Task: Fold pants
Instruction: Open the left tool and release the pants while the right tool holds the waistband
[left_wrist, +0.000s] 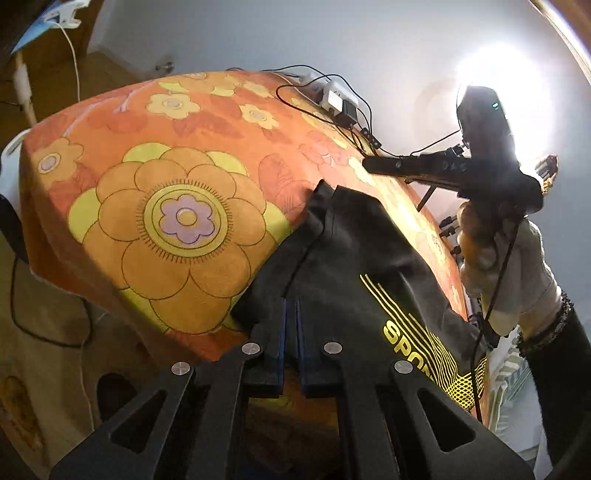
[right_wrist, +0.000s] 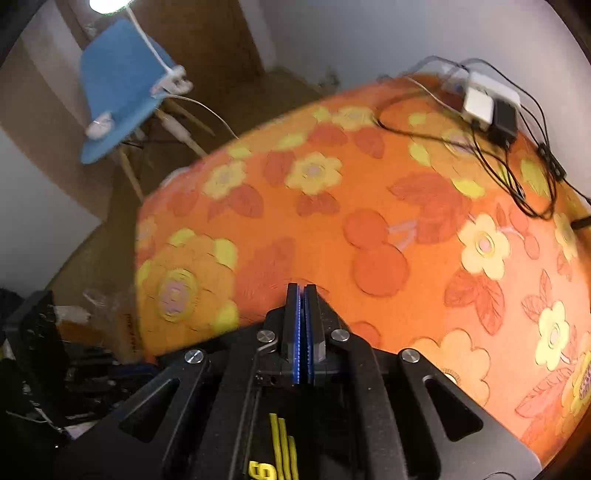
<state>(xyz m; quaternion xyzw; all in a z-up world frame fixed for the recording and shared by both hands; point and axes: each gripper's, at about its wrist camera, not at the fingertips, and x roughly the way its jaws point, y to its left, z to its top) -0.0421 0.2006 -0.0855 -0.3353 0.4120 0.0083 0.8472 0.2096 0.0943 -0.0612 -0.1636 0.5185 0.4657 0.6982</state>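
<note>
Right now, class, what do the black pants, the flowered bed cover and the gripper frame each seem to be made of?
Black pants: soft matte knit, probably cotton or polyester jersey; they drape and crease, with a yellow printed logo.
Flowered bed cover: slightly fuzzy woven or brushed fabric, dull finish, printed orange flowers.
Left gripper frame: rigid matte black plastic or composite, with silver metal screws and blue, likely rubbery, pads.

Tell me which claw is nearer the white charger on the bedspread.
Right. The right claw points just beside the charger and its cables; the left claw is farther back, pinching the black pants.
</note>
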